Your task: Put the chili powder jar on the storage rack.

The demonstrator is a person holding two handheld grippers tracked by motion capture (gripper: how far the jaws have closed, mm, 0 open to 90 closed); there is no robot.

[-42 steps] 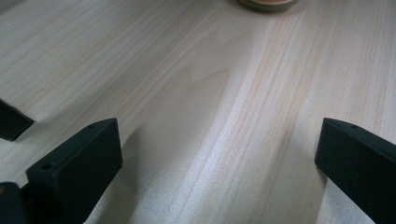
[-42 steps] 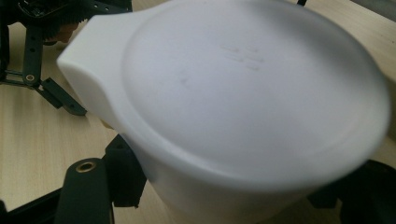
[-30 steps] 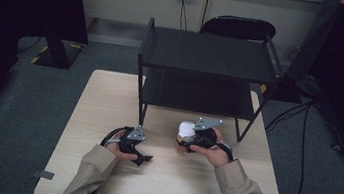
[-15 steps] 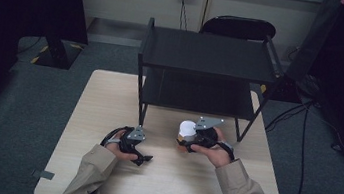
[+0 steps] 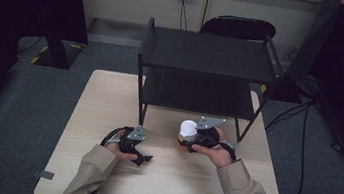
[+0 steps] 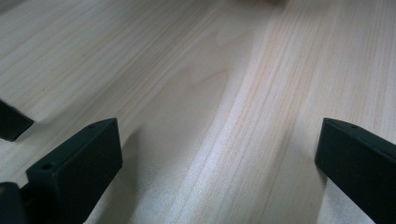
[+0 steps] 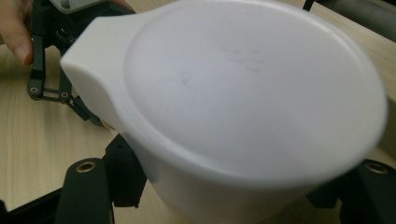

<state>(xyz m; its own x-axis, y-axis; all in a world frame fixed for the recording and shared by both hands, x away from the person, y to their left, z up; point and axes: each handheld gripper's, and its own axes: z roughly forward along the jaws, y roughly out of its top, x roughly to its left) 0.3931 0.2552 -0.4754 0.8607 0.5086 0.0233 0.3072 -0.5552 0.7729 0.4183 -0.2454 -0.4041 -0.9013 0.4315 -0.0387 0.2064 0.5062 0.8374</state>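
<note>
Right hand-held gripper holds a white lidded container, jaws closed against its sides below the lid; it sits just in front of the black shelf unit, near that unit's front right leg. In the right gripper view the container looms close: smooth flat lid with a small tab at one edge, tapering body beneath. Looks like thin moulded plastic, so probably light, fairly stiff but liable to flex or slip under a hard squeeze; the lid may pop if pressed. Best hold, I judge, is on the body below the lid rim, as now, not on the tab. Left hand-held gripper rests low on the surface, in front of the shelf unit's front left leg, jaws spread wide with bare wood between them. Open room lies in front of the shelf unit and to its left side; the lower shelf has limited headroom, and the legs and the surface's near edge are the limits to watch. A chair stands behind the shelf unit.
</note>
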